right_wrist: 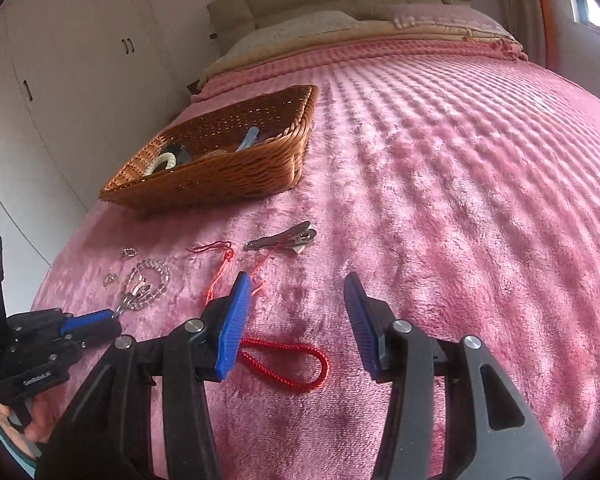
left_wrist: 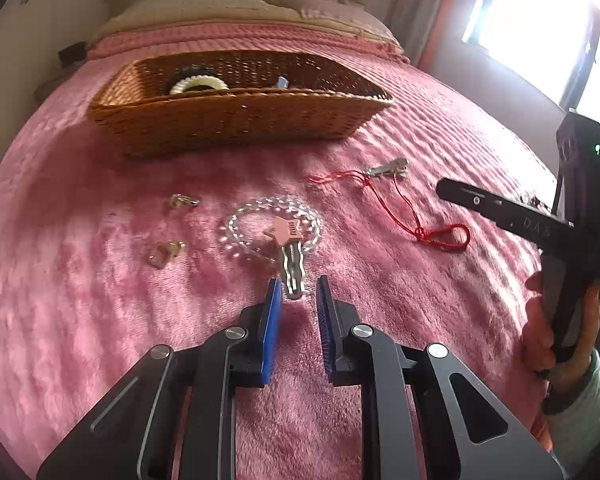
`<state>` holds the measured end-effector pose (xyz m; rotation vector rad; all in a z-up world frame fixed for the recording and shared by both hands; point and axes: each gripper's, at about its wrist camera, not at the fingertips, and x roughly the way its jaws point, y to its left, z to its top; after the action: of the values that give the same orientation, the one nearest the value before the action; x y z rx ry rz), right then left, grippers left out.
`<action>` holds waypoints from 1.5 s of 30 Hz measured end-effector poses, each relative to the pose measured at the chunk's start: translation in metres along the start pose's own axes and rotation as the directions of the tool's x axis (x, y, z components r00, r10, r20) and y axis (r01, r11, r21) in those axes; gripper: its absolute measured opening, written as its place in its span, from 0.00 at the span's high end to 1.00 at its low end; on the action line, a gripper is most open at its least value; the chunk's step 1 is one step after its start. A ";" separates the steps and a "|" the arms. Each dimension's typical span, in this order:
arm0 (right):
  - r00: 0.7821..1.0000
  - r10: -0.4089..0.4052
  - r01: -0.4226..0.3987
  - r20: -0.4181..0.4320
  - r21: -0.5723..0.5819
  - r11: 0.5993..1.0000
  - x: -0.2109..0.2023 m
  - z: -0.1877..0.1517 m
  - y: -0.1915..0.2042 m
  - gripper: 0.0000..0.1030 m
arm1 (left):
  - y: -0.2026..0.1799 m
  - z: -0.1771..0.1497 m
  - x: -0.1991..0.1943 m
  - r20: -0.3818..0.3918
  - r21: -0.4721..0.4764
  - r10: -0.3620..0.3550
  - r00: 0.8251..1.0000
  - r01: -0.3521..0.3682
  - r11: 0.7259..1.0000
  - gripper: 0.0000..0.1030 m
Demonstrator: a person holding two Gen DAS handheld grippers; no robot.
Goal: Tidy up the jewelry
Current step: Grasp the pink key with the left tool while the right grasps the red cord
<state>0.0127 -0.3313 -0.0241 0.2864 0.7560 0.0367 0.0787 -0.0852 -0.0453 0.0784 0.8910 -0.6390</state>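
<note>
Pink plush bedspread point(left_wrist: 380, 320) carries the loose pieces, all on the near side of the wicker basket point(left_wrist: 236, 120), which already holds a cream beaded bracelet point(left_wrist: 198, 84) and a blue clip point(right_wrist: 247, 139). The left gripper point(left_wrist: 298, 294), jaws narrowly parted, brackets the pink-topped hair clip point(left_wrist: 290, 256) lying across the clear bead bracelet point(left_wrist: 236, 220), likely to grasp it. The right gripper point(right_wrist: 298, 292) hovers wide open over the red cord point(right_wrist: 292, 364).

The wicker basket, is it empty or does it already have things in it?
Not empty: the wicker basket holds a white beaded bracelet and a blue clip.
</note>
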 end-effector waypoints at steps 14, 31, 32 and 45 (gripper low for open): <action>0.999 0.028 -0.029 0.021 0.049 0.998 -0.010 -0.001 -0.011 0.53 | -0.009 0.008 0.014 -0.021 -0.017 0.078 0.997 -0.079 0.997 0.90; 0.975 0.090 -0.135 -0.205 -0.216 0.967 -0.012 -0.049 0.059 0.39 | 0.035 -0.040 -0.038 0.056 -0.187 0.066 0.996 -0.055 0.981 0.90; 0.977 0.076 -0.122 -0.199 -0.225 0.967 -0.015 -0.051 0.061 0.39 | 0.035 -0.040 -0.038 0.060 -0.186 0.064 0.996 -0.052 0.981 0.90; 0.982 -0.099 0.048 -0.163 -0.291 0.956 0.019 -0.034 0.079 0.74 | 0.032 -0.042 -0.038 0.082 -0.175 0.069 0.994 -0.053 0.983 0.90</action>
<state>0.0086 -0.2448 -0.0392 -0.0222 0.9251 0.1011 0.0496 -0.0270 -0.0505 -0.0777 0.8522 -0.5022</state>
